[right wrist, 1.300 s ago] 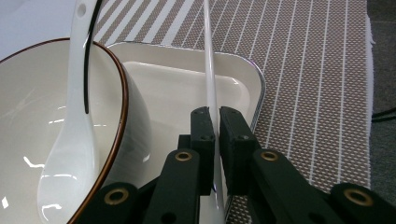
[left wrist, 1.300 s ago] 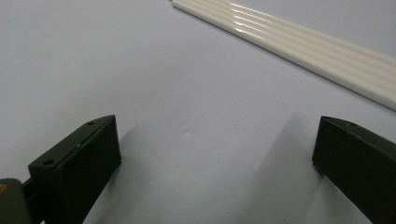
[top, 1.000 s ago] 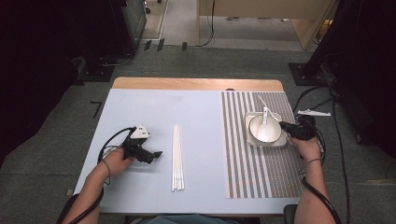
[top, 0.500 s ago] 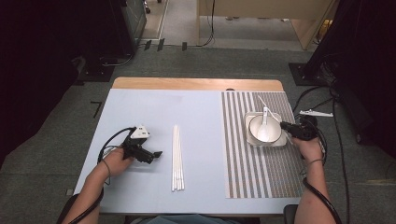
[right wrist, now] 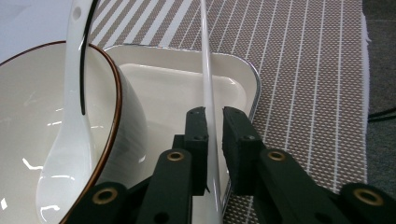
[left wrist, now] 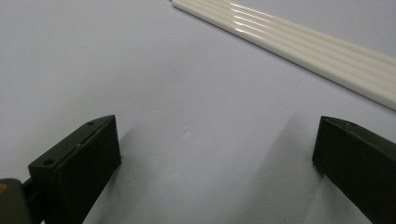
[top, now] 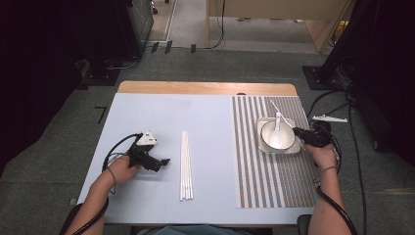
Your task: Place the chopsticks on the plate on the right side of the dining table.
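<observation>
Chopstick [right wrist: 206, 70] between right gripper [right wrist: 214, 122] jaws, above tray [right wrist: 247, 77]

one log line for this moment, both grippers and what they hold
left gripper: open, on table beside chopsticks | right gripper: fingers shut on single chopstick over tray | spoon in bowl
</observation>
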`<state>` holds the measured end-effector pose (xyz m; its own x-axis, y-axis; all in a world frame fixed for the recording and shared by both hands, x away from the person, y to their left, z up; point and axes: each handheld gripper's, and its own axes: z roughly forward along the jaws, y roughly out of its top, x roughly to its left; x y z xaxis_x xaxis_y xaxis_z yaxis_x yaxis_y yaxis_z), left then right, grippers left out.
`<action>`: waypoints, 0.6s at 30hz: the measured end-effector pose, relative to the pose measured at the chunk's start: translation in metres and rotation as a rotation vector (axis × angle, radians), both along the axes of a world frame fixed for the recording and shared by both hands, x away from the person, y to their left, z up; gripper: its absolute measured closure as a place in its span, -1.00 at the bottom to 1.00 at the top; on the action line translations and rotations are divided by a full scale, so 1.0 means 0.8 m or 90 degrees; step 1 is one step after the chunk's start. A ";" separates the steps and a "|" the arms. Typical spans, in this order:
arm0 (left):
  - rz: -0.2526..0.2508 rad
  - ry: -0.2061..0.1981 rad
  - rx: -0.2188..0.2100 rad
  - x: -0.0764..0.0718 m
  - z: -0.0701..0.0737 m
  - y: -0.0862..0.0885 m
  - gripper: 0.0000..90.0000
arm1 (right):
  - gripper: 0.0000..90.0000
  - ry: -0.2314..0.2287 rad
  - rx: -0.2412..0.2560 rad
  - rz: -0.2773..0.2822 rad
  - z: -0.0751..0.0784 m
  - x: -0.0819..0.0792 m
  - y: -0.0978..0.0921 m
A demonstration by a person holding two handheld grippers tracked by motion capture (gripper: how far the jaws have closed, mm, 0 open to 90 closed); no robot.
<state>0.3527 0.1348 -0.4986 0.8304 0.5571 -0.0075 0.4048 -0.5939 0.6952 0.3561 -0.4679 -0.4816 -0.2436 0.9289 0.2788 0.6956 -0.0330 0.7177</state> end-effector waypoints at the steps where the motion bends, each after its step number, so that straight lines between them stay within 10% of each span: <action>1: 0.000 0.000 0.000 0.000 0.000 0.000 -0.99 | 0.76 -0.002 0.003 0.000 0.000 -0.001 -0.001; 18: 0.000 0.000 0.000 0.000 0.000 0.000 -0.99 | 0.70 -0.038 -0.021 -0.027 0.036 -0.007 -0.002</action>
